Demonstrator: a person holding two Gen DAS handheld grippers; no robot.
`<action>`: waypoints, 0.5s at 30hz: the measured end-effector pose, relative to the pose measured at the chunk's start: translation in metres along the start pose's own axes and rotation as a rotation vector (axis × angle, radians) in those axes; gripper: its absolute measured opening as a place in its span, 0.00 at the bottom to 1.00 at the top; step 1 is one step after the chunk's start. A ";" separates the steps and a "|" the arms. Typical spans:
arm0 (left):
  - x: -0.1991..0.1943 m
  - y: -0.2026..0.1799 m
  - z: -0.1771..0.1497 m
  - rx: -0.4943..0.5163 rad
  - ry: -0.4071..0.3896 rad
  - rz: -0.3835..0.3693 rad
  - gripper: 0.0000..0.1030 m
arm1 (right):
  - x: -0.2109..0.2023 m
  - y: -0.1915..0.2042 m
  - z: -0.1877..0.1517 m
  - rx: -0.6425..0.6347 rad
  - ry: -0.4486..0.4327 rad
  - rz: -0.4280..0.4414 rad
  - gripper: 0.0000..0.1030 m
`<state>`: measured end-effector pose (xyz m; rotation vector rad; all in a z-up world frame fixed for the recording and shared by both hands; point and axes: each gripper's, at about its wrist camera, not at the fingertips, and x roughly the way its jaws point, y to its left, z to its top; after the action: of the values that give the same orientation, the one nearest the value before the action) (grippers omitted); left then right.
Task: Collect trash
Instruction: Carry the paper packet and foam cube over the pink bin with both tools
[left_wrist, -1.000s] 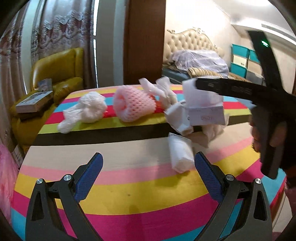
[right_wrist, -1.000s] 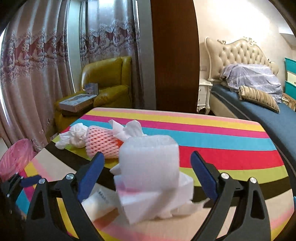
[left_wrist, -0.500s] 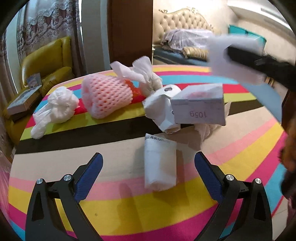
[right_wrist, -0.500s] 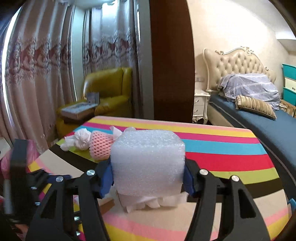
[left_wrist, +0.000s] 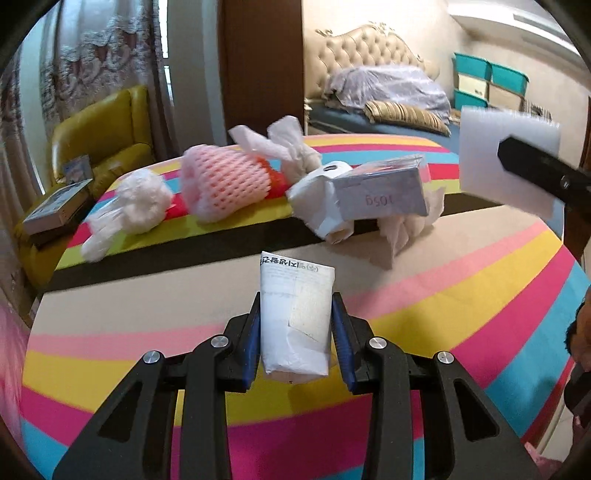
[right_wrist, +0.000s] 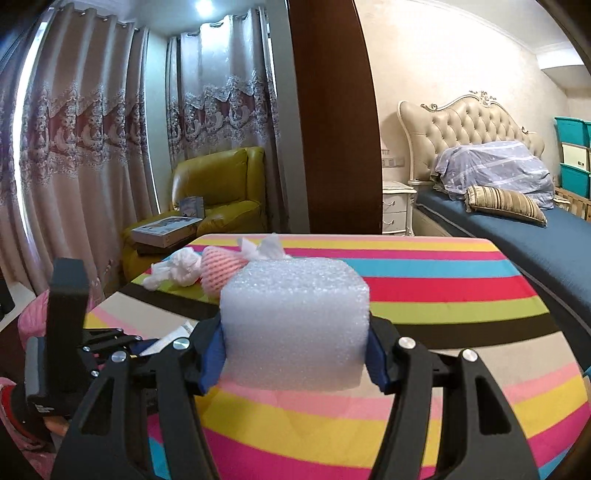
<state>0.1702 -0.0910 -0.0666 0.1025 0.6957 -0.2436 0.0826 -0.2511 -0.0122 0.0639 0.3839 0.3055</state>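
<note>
My left gripper (left_wrist: 295, 310) is shut on a white paper packet (left_wrist: 295, 288) that lies on the striped table (left_wrist: 443, 295). Behind it lies a pile: a small box marked 1059 (left_wrist: 380, 192), crumpled white wrappers (left_wrist: 317, 206), a pink foam net (left_wrist: 225, 184) and a white tissue wad (left_wrist: 136, 206). My right gripper (right_wrist: 295, 339) is shut on a white foam block (right_wrist: 295, 321), held above the table. In the left wrist view that block (left_wrist: 495, 162) hangs at the right edge. The left gripper (right_wrist: 110, 347) shows low on the left in the right wrist view.
A yellow armchair (right_wrist: 221, 184) with a flat box (right_wrist: 166, 230) stands beyond the table's far left. A brown pillar (right_wrist: 332, 129) rises behind the table, with a bed (right_wrist: 517, 221) to the right. Something pink (right_wrist: 33, 314) sits low at the left table edge.
The left gripper moved forward over the white packet and closed on it. The right gripper closed on the foam block and carried it up and away from the pile.
</note>
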 end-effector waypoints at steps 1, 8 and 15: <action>-0.003 0.003 -0.003 -0.011 -0.010 -0.004 0.34 | -0.001 0.004 -0.003 -0.001 0.003 0.003 0.58; -0.047 0.021 -0.018 -0.056 -0.143 0.028 0.34 | -0.012 0.027 -0.026 -0.029 0.032 0.034 0.58; -0.068 0.040 -0.031 -0.094 -0.185 0.046 0.34 | -0.013 0.046 -0.039 -0.051 0.053 0.082 0.58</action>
<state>0.1110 -0.0340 -0.0455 0.0062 0.5187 -0.1738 0.0437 -0.2110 -0.0381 0.0216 0.4261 0.3984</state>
